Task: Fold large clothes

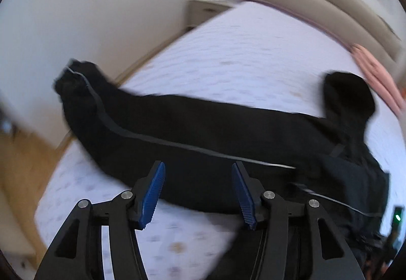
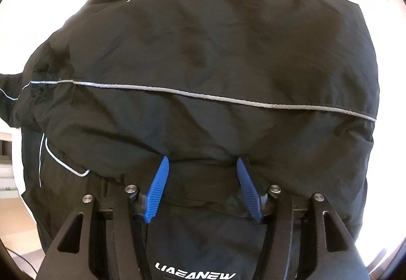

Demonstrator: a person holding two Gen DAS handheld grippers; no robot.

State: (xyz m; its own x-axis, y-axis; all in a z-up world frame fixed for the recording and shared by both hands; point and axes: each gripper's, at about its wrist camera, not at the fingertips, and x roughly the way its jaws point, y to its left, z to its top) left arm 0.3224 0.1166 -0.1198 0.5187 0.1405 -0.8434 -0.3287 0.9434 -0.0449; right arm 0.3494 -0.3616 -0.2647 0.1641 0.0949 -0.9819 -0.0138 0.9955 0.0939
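A black hooded jacket (image 1: 203, 122) with thin grey piping lies across the pale bed (image 1: 241, 51). One sleeve stretches left, its cuff (image 1: 73, 77) at the bed's edge, and the hood (image 1: 350, 94) lies to the right. My left gripper (image 1: 198, 164) hovers over the sleeve, open, with nothing pinched between its blue pads. In the right wrist view the jacket (image 2: 203, 51) fills the frame, its piping (image 2: 203, 93) running across. My right gripper (image 2: 203, 158) points down at it, jaws apart, with the fingertips (image 2: 165, 165) meeting a raised fold of fabric.
A pink cloth (image 1: 375, 74) lies at the bed's far right, near the padded headboard (image 1: 317, 1). A white nightstand (image 1: 205, 8) stands in the corner by the wall. Wooden floor (image 1: 22, 165) shows left of the bed. White lettering (image 2: 195, 275) marks the jacket near my right gripper.
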